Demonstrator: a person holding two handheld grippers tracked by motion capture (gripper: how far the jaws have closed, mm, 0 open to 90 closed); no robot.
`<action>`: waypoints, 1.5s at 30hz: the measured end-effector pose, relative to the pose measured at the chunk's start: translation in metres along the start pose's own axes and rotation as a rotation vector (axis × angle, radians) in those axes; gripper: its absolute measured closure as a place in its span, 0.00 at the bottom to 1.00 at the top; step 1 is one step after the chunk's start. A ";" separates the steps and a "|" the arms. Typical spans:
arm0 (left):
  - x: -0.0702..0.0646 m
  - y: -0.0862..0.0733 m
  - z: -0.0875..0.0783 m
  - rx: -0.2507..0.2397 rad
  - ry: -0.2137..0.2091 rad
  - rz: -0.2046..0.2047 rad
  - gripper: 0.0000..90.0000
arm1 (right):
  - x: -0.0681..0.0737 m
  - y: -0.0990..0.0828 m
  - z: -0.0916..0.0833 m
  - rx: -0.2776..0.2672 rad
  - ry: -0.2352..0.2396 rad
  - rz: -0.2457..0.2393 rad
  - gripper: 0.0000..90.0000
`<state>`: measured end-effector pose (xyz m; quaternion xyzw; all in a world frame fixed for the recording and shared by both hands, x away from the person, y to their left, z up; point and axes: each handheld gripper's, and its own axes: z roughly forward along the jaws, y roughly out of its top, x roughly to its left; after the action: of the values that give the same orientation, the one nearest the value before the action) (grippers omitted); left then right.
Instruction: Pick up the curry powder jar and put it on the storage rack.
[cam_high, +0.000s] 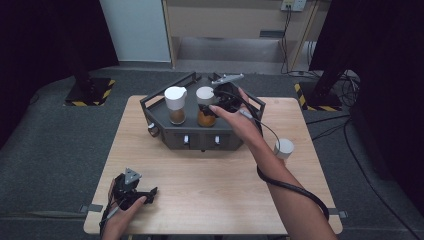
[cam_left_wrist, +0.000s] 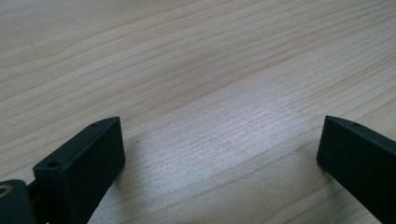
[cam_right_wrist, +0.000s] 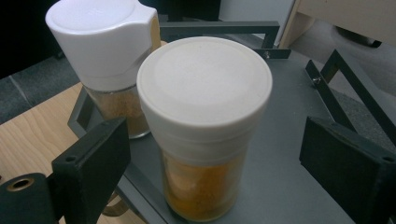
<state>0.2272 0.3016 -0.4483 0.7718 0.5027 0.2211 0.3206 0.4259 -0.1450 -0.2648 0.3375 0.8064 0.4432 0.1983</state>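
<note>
Right gripper (cam_high: 218, 101) open at a spice jar (cam_high: 205, 107) in the rack (cam_high: 200, 136).

The right arm reaches forward across the table (cam_high: 215, 185), its jaws wide on either side of the flat-lidded jar (cam_right_wrist: 204, 126), not pressing it; a second jar (cam_right_wrist: 105, 60) stands just beside. The left gripper (cam_high: 145, 192) rests low near the table's front edge, jaws open, nothing between.

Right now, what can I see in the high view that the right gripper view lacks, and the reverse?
High view alone: the left gripper resting on the table and a white lid lying near the right edge.
Right gripper view alone: its open jaws flanking the flat-lidded jar without touching.
Both: that jar, the spouted jar and the grey rack.
</note>
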 end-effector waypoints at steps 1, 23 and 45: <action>0.000 0.000 0.000 0.000 0.000 0.000 0.00 | 0.000 -0.001 -0.002 -0.004 -0.001 -0.003 0.09; 0.000 0.000 0.000 -0.001 0.001 -0.001 0.00 | -0.001 -0.008 -0.050 0.004 -0.005 -0.035 0.07; 0.000 0.000 0.000 0.001 0.000 0.005 0.00 | -0.021 -0.037 -0.096 0.014 -0.020 -0.023 0.06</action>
<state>0.2274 0.3019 -0.4482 0.7730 0.5011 0.2218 0.3197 0.3669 -0.2300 -0.2448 0.3340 0.8112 0.4321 0.2090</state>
